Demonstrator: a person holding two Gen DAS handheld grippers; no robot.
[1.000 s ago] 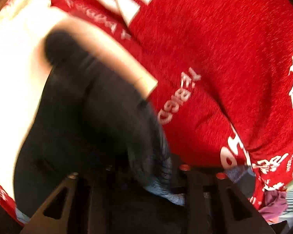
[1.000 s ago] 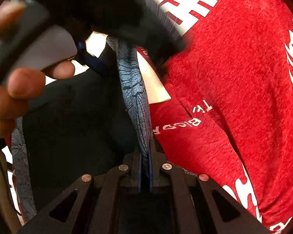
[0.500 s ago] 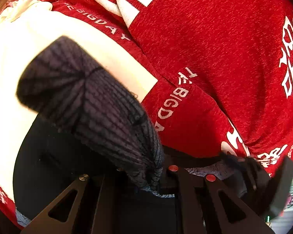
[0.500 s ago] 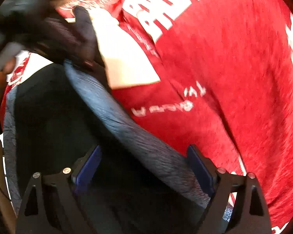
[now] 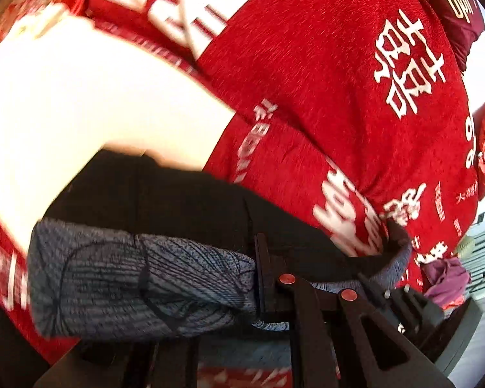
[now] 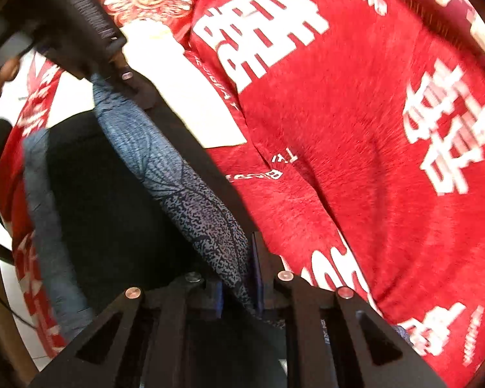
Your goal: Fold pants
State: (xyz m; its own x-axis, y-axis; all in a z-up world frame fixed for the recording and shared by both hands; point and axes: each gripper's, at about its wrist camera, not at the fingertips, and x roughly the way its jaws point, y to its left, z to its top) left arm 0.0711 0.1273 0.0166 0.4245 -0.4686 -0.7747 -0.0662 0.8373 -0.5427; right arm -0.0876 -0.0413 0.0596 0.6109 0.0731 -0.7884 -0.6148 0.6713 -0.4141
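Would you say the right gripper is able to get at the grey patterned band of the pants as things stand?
Very likely yes: the right gripper has just been closing, and its jaws now pinch the grey patterned band of the pants. Nothing lies between them; the left gripper grips further along.

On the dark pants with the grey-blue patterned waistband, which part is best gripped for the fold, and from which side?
The grey-blue patterned waistband of the dark pants is best: it forms a thick, raised ridge over the red printed blanket. Come from the near side, jaws straddling its edge. The right gripper, whose jaws have just been closing, pinches it so; the left gripper is clamped on the other end.
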